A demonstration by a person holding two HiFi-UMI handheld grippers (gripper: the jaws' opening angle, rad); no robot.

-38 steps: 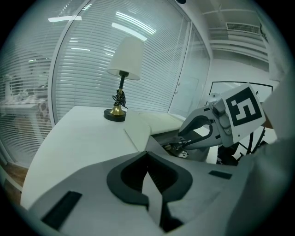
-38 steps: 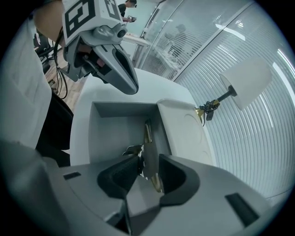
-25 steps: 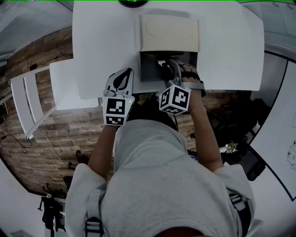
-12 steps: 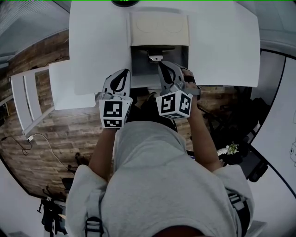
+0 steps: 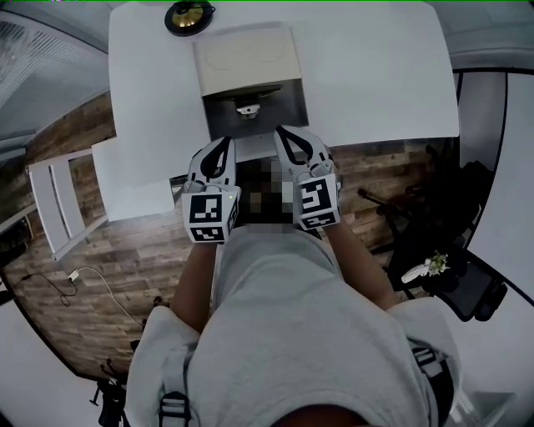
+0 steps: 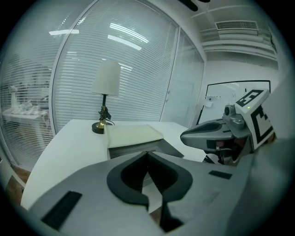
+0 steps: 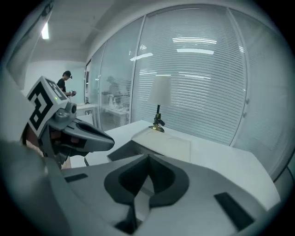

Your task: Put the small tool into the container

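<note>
1. Right gripper: hovers just right of centre in the head view, above the table's near edge, pointing up-frame toward the container. Jaws just closed, now clenched tip to tip with nothing between them.
2. Left gripper: sits just beside it on the left, about level, with a narrow gap between the two. Likewise clenched on nothing, tips meeting.
3. Table: fills the upper part of the head view, white, with the wood-pattern floor showing below it and to the left.
4. Container: stands just past both sets of fingertips, at upper centre. Dark grey and open.
5. Small tool: lies inside the container, near its far wall and slightly left of the middle. Shows as a small pale piece on the dark bottom, released, gripped by neither gripper; too small to make out further.
6. Lid: cream, folded back on the container's far side, with faint rounded outlines on its face.
7. Lamp: stands beyond the lid's far left corner, at the top edge of the frame. Carries a white shade in both gripper views, in front of slatted blinds.
8. Person: stands far off at the left of the right gripper view, small and dark.
</note>
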